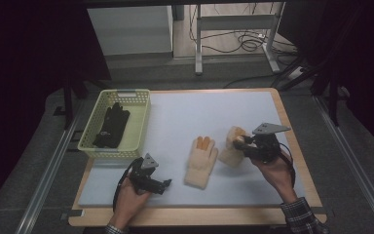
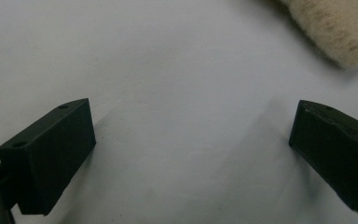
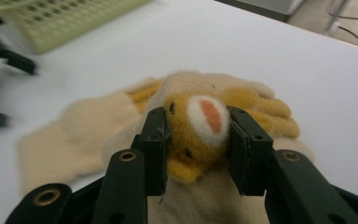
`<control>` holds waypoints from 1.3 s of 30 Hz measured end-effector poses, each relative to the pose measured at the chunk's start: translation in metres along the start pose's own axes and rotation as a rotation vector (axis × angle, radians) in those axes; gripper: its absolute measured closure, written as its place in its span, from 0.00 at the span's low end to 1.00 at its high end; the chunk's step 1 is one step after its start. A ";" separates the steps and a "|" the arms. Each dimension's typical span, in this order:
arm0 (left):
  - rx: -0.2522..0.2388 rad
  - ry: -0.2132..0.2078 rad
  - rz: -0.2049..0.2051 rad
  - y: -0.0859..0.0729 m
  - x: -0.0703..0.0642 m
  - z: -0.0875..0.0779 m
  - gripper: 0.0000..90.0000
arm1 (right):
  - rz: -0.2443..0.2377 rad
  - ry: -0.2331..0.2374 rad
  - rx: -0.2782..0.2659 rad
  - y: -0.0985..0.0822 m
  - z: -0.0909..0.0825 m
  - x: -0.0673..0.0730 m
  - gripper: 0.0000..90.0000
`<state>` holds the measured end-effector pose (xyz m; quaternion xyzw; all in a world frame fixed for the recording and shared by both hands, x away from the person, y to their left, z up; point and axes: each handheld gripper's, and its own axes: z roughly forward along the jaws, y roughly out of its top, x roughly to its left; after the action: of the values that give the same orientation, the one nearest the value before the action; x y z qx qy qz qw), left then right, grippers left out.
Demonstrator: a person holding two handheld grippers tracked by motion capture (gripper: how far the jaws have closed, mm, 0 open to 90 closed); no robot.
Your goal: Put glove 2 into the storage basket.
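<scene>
Now right claw (image 3: 198,149) grips a beige glove (image 3: 200,135); left claw (image 2: 191,154) gapes wide, empty.

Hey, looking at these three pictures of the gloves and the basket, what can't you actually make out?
- Black items in the yellow basket: high view, dark and small; what they are is unclear.
- Glove on the mat: left gripper view, cut off by the top and right edges; open left gripper holds nothing.
- Held glove: right gripper view, the right gripper hides its sides.
- Left side of the right gripper view: blurred.
</scene>
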<state>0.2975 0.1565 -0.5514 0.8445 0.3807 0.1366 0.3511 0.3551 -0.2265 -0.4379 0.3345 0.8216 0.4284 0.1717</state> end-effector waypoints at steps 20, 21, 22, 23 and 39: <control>0.001 -0.001 -0.001 0.000 0.000 0.000 0.01 | -0.054 0.188 0.233 0.007 0.106 0.062 0.37; 0.001 -0.002 0.000 0.000 0.000 0.000 0.01 | -0.064 0.181 0.232 0.005 0.106 0.063 0.35; 0.001 -0.001 0.002 0.000 0.000 0.000 0.01 | -0.066 0.175 0.207 0.004 0.100 0.062 0.34; 0.001 -0.001 0.002 0.000 0.000 0.000 0.01 | -0.063 0.173 0.198 0.005 0.096 0.062 0.34; 0.001 -0.001 0.000 0.000 0.000 0.000 0.01 | -0.080 0.127 0.213 -0.053 0.057 0.062 0.83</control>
<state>0.2974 0.1564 -0.5514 0.8447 0.3807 0.1357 0.3510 0.3215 -0.1718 -0.5137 0.2902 0.8844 0.3516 0.0998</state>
